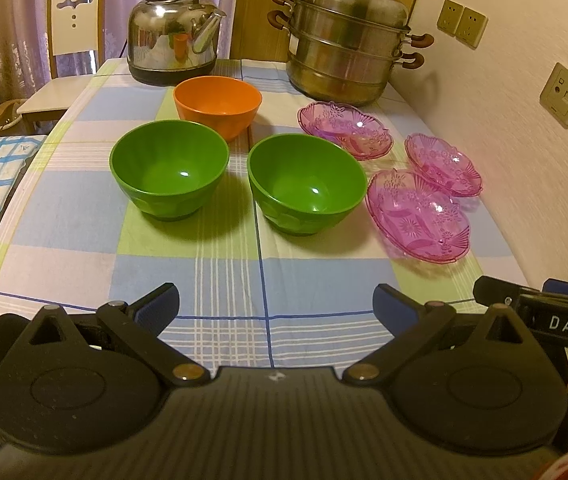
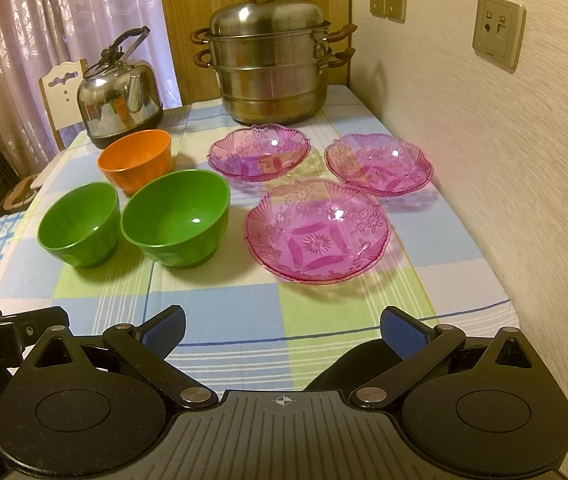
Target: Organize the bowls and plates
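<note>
left wrist view looks down a checked tabletop (image 1: 212, 264) from its near end, with the left gripper (image 1: 276, 308) hanging over bare cloth, jaws released wide and nothing between the blue pads (image 1: 156, 308). ahead sit two green bowls: the left green bowl (image 1: 168, 168) and the right green bowl (image 1: 307, 182), upright, side by side with a gap between them. the orange bowl (image 1: 218, 106) stands just behind that gap, close to both rims. three pink plates lie to the right, near the wall: the near pink plate (image 1: 417, 218), the far-right pink plate (image 1: 443, 164), whose rim overlaps the near one's in this view, and the back pink plate (image 1: 343, 128). a kettle (image 1: 174, 28) and a steamer pot (image 1: 347, 44) stand along the far edge. the tabletop's left edge curves away toward a chair (image 1: 72, 32), and its right edge runs against the wall (image 1: 523, 80).

from the right wrist view, the right gripper (image 2: 282, 334) also hangs over the near strip of cloth, jaws spread apart and empty. the near pink plate (image 2: 317, 232) lies straight ahead with bare cloth before it; the other two plates sit behind it, apart from each other. open cloth runs between the bowls and the plates.
</note>
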`<state>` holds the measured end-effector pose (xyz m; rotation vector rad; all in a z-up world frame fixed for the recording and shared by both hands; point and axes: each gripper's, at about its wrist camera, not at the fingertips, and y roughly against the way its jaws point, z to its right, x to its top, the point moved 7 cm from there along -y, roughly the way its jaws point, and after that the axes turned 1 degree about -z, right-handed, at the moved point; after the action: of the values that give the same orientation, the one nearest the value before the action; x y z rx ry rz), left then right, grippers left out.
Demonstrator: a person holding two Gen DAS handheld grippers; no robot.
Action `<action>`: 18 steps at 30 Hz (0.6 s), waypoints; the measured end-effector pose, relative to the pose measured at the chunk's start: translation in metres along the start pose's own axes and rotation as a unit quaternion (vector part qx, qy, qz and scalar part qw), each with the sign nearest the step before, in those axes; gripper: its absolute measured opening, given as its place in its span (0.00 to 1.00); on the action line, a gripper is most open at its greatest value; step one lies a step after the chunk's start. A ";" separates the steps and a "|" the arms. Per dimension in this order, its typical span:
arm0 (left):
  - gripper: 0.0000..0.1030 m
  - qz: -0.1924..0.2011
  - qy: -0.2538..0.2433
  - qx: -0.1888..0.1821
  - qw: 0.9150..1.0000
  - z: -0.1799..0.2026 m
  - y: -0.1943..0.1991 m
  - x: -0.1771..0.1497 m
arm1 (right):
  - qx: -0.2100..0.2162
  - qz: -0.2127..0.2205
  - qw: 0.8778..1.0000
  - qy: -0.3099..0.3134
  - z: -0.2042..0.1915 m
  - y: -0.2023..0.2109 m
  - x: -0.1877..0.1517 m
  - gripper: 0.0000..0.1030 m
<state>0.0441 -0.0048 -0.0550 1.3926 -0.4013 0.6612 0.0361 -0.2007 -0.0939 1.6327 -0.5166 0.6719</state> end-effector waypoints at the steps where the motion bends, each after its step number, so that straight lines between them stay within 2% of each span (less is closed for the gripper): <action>1: 1.00 0.000 0.000 0.000 1.000 0.000 0.000 0.000 | 0.000 0.000 1.000 0.000 0.000 0.000 0.000 1.00; 18: 1.00 -0.001 0.000 0.000 1.000 0.000 0.000 -0.001 | 0.000 0.001 1.000 -0.001 0.001 0.001 0.001 1.00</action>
<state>0.0439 -0.0051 -0.0557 1.3919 -0.3999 0.6608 0.0363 -0.2022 -0.0921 1.6333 -0.5193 0.6722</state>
